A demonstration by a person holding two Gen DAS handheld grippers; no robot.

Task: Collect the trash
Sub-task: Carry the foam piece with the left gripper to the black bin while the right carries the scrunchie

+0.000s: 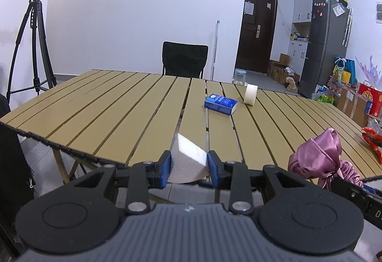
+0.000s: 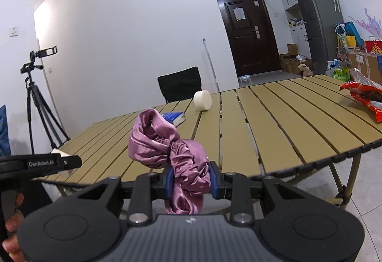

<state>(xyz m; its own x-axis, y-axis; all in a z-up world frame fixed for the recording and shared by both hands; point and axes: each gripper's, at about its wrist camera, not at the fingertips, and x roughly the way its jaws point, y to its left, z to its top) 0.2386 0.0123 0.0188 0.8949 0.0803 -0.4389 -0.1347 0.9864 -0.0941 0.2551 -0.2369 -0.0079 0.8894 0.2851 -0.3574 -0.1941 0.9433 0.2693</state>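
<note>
Clearly both grippers are loaded, carrying their finds near the front edge of the slatted counter [image 1: 107,104]. The left gripper [image 1: 189,167] has its jaws closed part-way onto a white foam wedge [image 1: 188,159], pinched by its flat sides so it cannot twist out. The right gripper [image 2: 190,178] has its jaws drawn tight on a bunched pink satin cloth [image 2: 167,142], gripped at its gathered middle so that the loose folds bulge above and hang below the pads. In the left view that cloth shows just beside the left gripper, so the 2 tools travel close together.

Still on the counter are a blue box [image 1: 220,103] and a white tape roll [image 1: 250,93], close together near the far edge, and a red snack bag [image 2: 365,97] well apart at the right. I judge these the remaining pickups. No bin is visible in either view, so where the held pieces go cannot be told.
</note>
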